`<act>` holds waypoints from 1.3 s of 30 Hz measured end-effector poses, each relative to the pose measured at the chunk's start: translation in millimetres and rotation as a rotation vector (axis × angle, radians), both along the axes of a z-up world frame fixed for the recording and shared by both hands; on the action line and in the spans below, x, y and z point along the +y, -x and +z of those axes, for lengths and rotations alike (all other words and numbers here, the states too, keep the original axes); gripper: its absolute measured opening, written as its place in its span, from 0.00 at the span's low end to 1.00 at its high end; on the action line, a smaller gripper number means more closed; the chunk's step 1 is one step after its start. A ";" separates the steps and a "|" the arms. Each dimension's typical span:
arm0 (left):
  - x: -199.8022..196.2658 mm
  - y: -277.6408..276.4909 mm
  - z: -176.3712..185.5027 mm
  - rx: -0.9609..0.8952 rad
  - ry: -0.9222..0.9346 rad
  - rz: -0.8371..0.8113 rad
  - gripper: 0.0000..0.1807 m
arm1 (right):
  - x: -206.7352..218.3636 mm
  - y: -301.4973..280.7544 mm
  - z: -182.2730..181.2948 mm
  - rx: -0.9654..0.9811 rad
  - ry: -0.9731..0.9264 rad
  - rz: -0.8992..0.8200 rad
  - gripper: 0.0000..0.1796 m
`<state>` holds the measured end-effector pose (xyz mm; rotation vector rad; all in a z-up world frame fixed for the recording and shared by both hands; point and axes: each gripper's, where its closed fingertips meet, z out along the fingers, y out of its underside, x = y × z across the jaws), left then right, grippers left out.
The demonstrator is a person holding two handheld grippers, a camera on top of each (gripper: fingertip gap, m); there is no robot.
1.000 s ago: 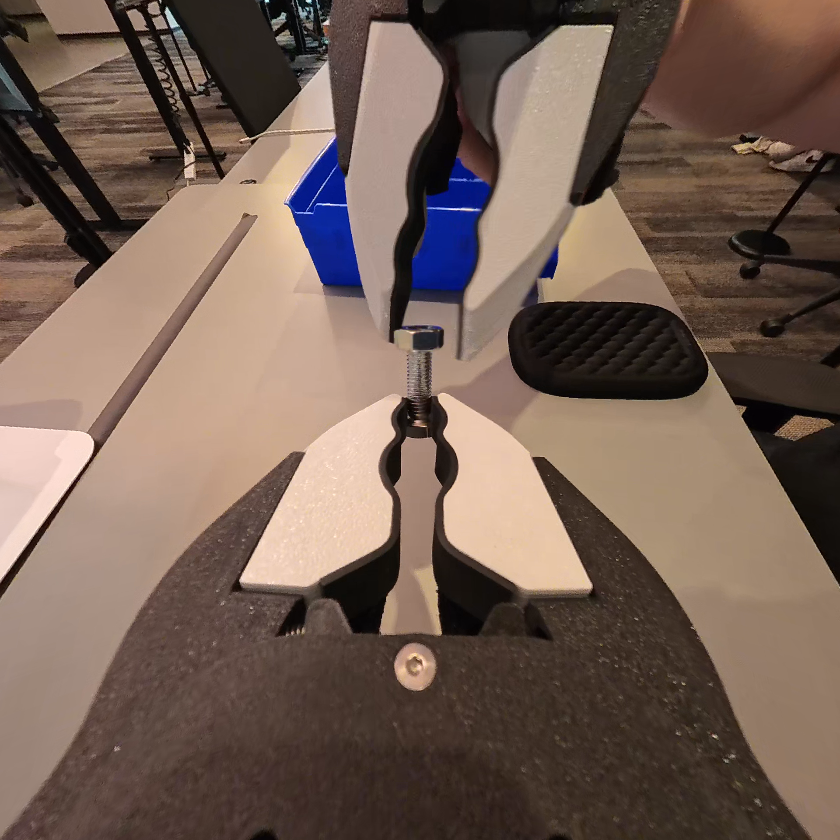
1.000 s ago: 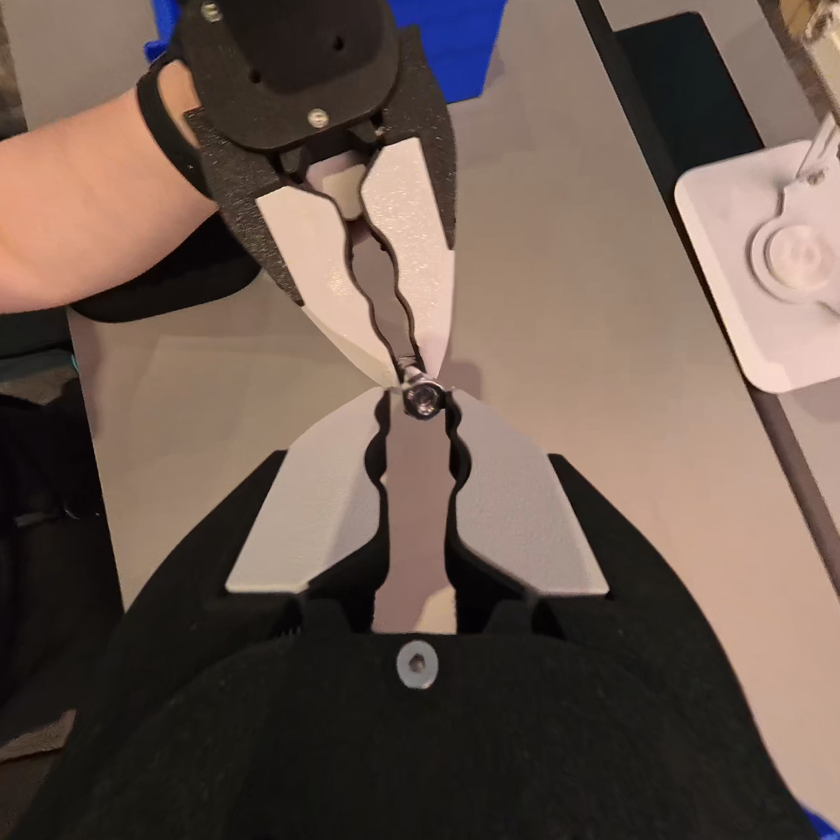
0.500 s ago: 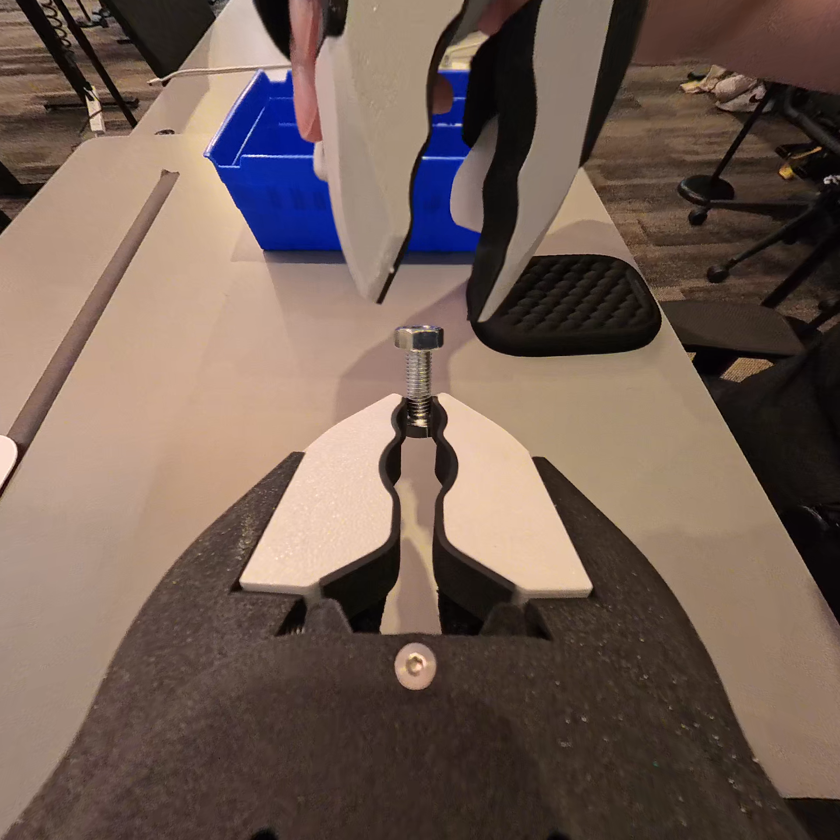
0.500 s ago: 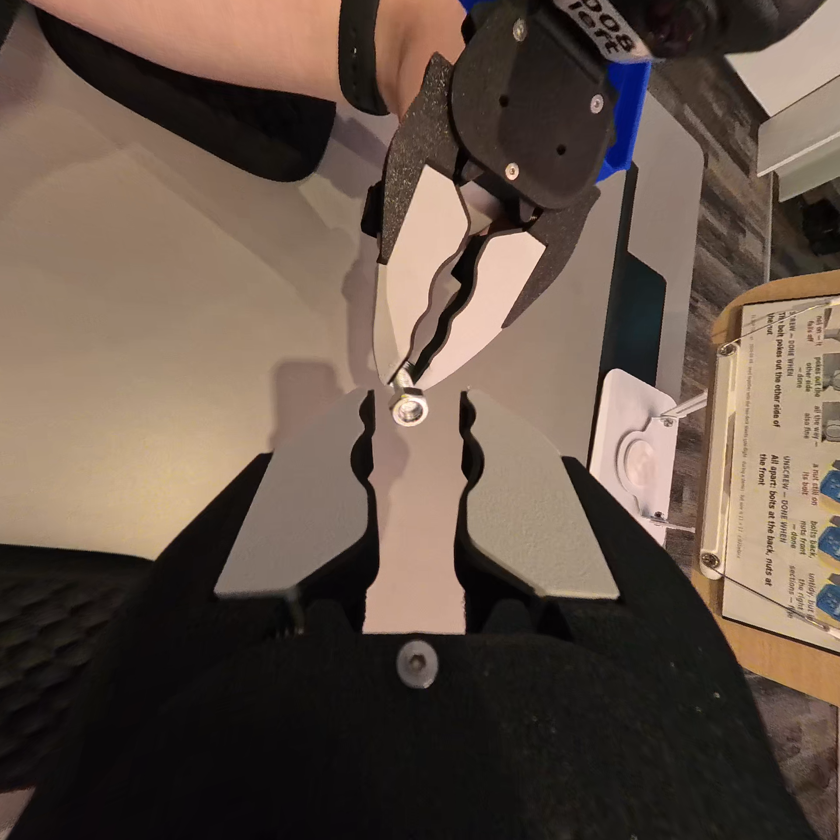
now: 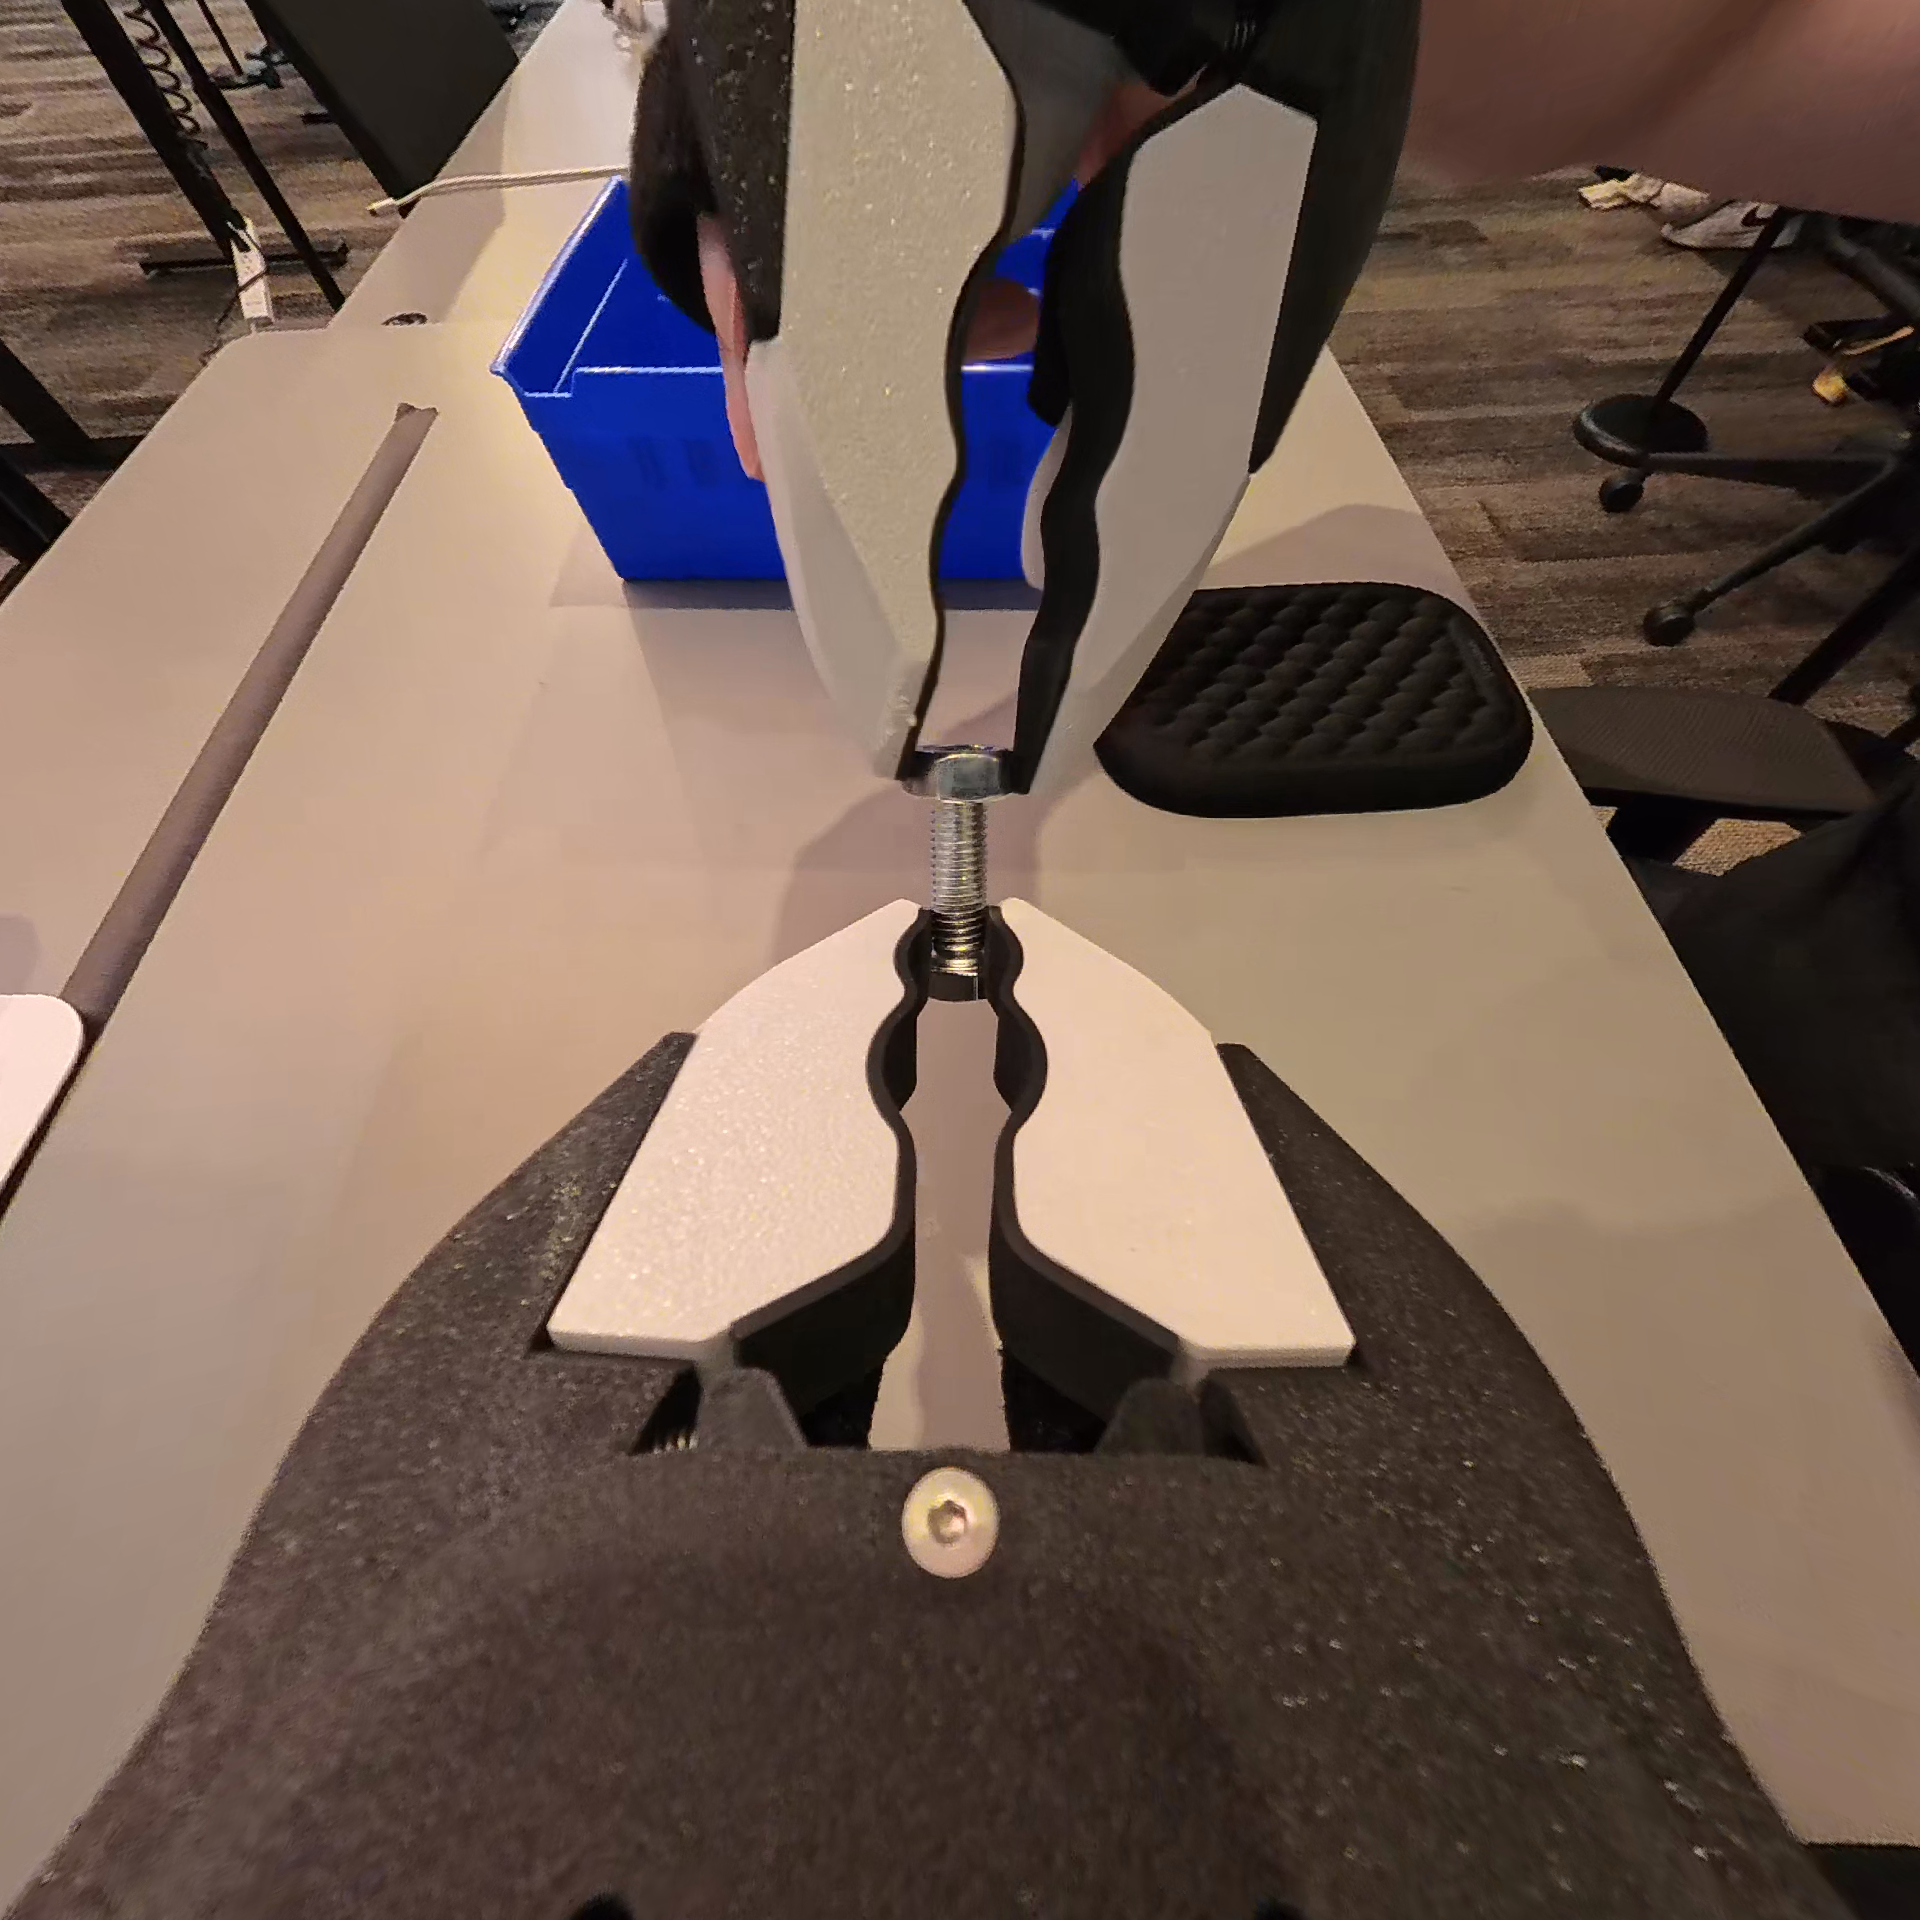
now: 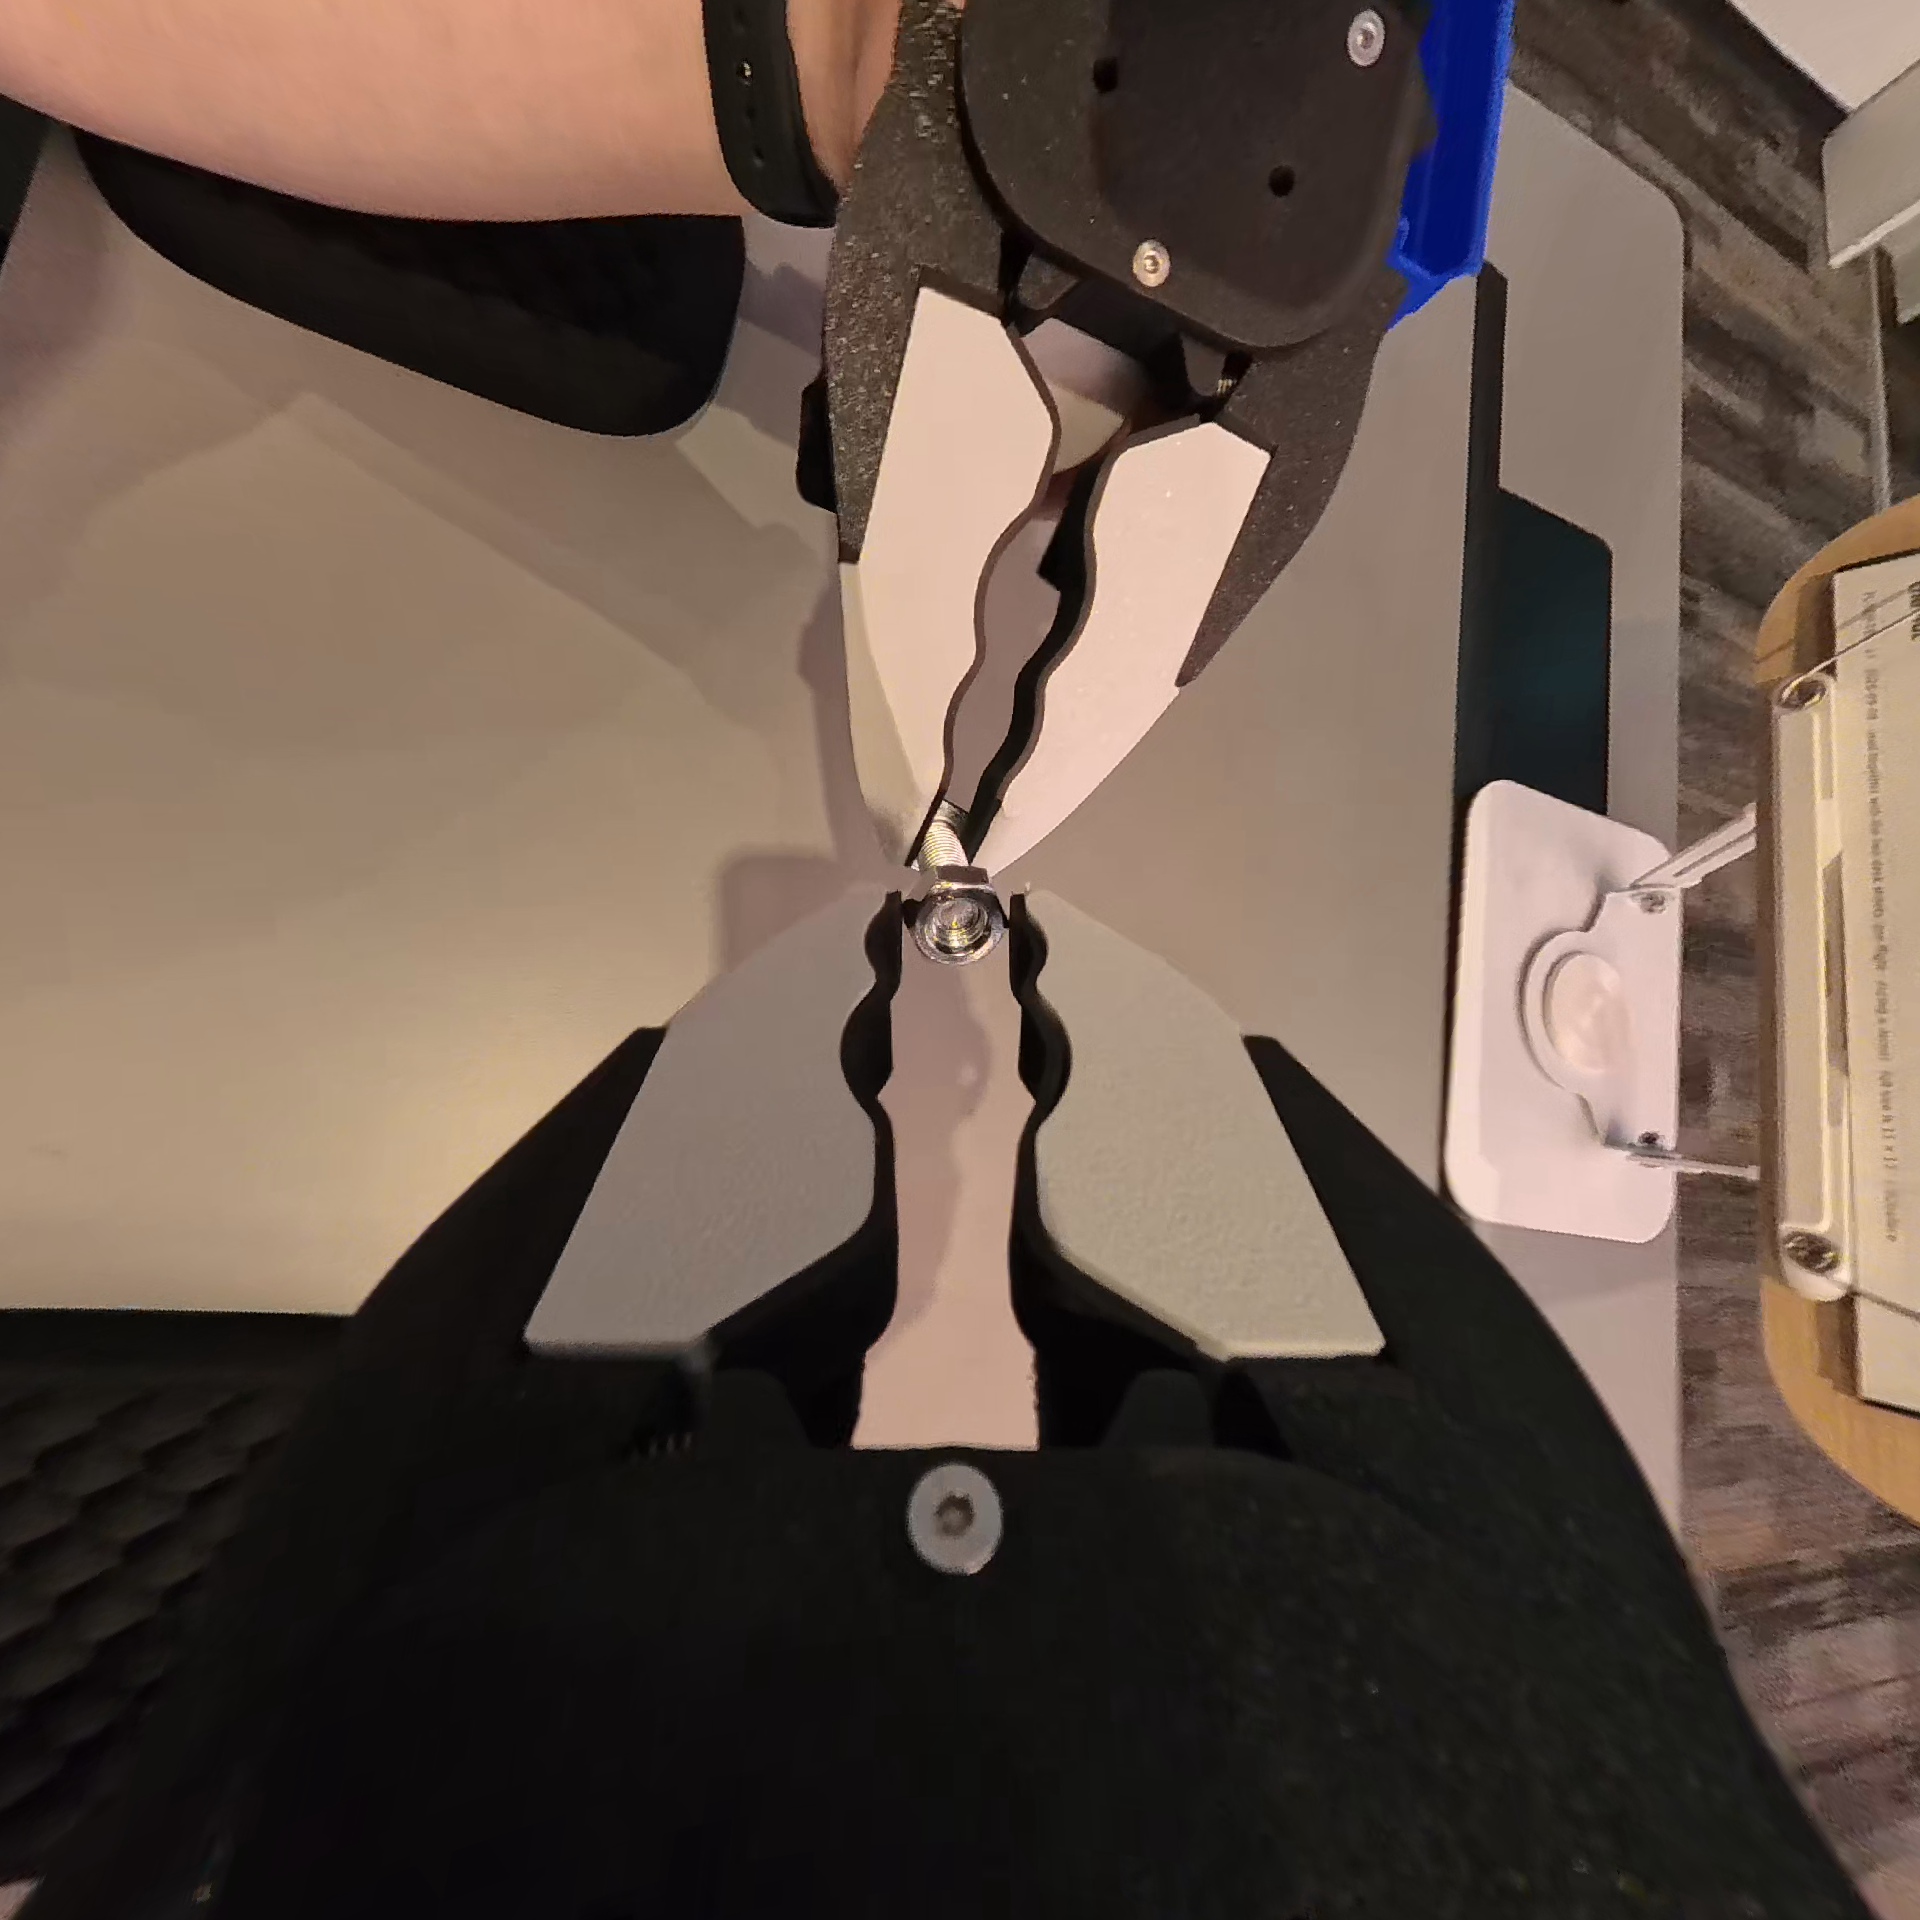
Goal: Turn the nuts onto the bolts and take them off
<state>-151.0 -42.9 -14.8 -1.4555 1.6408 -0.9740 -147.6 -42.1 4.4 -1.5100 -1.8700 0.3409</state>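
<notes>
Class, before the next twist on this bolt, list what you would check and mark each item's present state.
1. Left gripper clamps the nut: ok.
2. Right gripper closed on the head of the bolt: ok.
3. Bolt upright between the two grippers: ok.
4. Bare thread showing above the nut: ok.
5. How far the nut is threaded on: cannot tell.
6. Blue bin apart from the grippers: ok.

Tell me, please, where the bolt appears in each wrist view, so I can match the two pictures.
Left wrist view: the bolt stands upright at centre, head up, between both grippers' tips.
Right wrist view: seen nearly end-on at centre, the bolt shows its hex head.
Shared landmark: the blue bin, here at the top right edge.
</notes>
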 end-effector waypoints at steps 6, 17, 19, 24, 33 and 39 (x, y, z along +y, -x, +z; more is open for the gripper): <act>10.6 2.7 2.2 -0.007 -0.025 0.056 0.05 | 10.4 3.7 2.2 0.125 0.232 -0.263 0.11; 6.9 3.2 2.9 -0.011 -0.004 0.038 0.05 | 6.5 3.4 3.2 0.199 0.294 -0.349 0.20; 4.7 3.9 2.6 -0.008 0.002 0.025 0.05 | 6.2 0.0 3.4 0.121 0.137 -0.252 0.22; -5.3 2.9 2.7 -0.008 0.017 -0.028 0.05 | 1.6 -1.8 1.7 -0.016 -0.129 -0.049 0.17; -25.4 4.7 8.7 -0.033 0.057 -0.137 0.05 | -17.8 4.4 7.4 -0.022 -0.191 0.160 0.15; -26.4 5.3 9.4 -0.037 0.049 -0.145 0.05 | -23.3 4.8 7.1 -0.037 -0.191 0.181 0.10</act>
